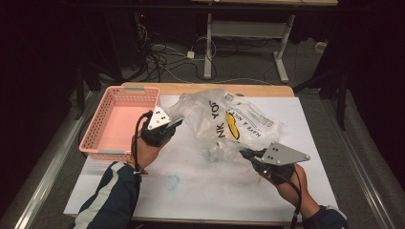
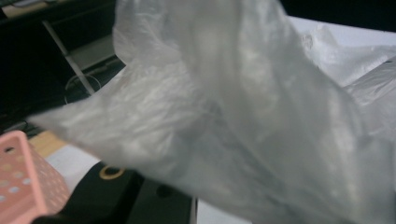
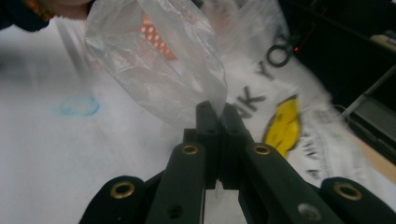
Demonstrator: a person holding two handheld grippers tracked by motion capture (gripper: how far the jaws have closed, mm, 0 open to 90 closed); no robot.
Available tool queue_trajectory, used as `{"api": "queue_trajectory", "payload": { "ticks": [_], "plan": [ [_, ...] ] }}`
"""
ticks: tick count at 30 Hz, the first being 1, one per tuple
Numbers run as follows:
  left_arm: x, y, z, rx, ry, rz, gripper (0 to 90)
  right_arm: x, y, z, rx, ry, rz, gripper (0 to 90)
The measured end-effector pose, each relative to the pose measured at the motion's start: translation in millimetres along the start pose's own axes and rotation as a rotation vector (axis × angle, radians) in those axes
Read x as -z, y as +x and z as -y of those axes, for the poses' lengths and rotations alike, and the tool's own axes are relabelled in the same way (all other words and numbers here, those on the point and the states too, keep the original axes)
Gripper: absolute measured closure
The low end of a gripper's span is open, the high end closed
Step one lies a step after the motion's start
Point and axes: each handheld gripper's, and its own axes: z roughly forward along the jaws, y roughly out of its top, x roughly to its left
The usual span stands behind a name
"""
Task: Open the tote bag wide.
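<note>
High view: we see a clear plastic bag (image 1: 224,121) w/ black lettering and a yellow mark, held up over the middle of the table (image 1: 305,191), stretched between both grippers. Left gripper (image 1: 175,123) is at the bag's left end, near the table's far-left corner, just beside the pink basket (image 1: 98,125) that sits along the left edge; jaws are buried in plastic, so closure isn't readable here. Right gripper (image 1: 244,153) is at the bag's near end, toward the near-right part of the table, tips on a bunched bit of film. Faint blue ring mark (image 1: 173,181) on the white table cover near the near edge, between the two forearms. Left gripper view: bag film (image 2: 233,107) drapes right across the lens and hides the jaw tips; we see a black jaw base at the bottom and the basket's corner (image 2: 18,182) at lower left. Can't tell whether this gripper is clamped or apart. Right gripper view: right gripper (image 3: 218,109) has both jaws pressed together, pinching a fold of the bag (image 3: 159,70), which rises from the tips. Basket's pink mesh (image 3: 156,37) shows through the film; blue ring (image 3: 78,105) on the cover at left; lettering and yellow mark lie beyond the jaws at right.
</note>
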Motion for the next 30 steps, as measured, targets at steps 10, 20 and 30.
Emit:
{"api": "queue_trajectory", "payload": {
  "ticks": [10, 20, 30],
  "plan": [
    [14.1, 11.1, -11.8, 0.001, -0.051, -0.027, 86.9, 17.5, -30.1, -22.9, -0.024, -0.102, 0.107, 90.0],
    [4.2, 4.6, -13.1, -0.016, -0.044, -0.012, 86.9, 12.2, -44.2, -18.6, -0.081, -0.118, 0.142, 90.0],
    [1.8, 10.9, -13.4, -0.013, -0.057, -0.015, 86.9, 1.5, -61.9, -20.3, -0.133, -0.142, 0.176, 90.0]
  ]
}}
